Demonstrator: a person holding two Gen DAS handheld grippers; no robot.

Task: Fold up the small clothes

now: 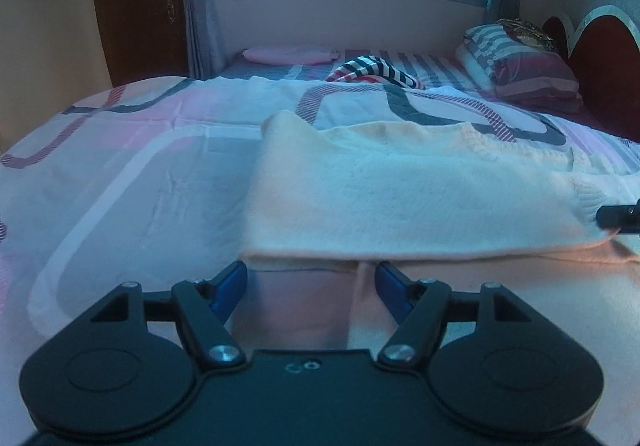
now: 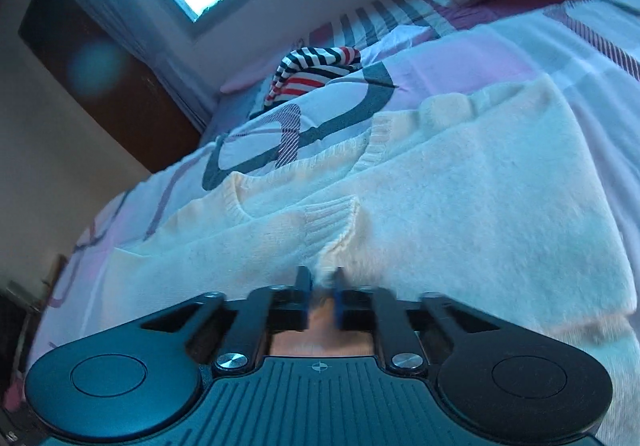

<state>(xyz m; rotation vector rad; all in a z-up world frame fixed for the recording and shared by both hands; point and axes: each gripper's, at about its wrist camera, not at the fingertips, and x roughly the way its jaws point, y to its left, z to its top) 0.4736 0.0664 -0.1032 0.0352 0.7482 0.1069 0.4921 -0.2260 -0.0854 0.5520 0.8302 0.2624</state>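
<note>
On the bed, seen from the left wrist, a cream knit sweater (image 1: 400, 197) lies across the patterned bedspread (image 1: 120, 173), its near edge already doubled over. The left gripper (image 1: 311, 286) stands released, blue pads wide apart just short of that folded edge, nothing between them.

From the right wrist, the right gripper (image 2: 322, 286) is clenched on the sweater's knit just below a ribbed cuff (image 2: 332, 221), fabric bunched between the jaws. A striped garment (image 2: 312, 73) waits farther up the bed.

I'd judge a sleeve fold is under way; next, the left needs its own pinch on the edge.
</note>
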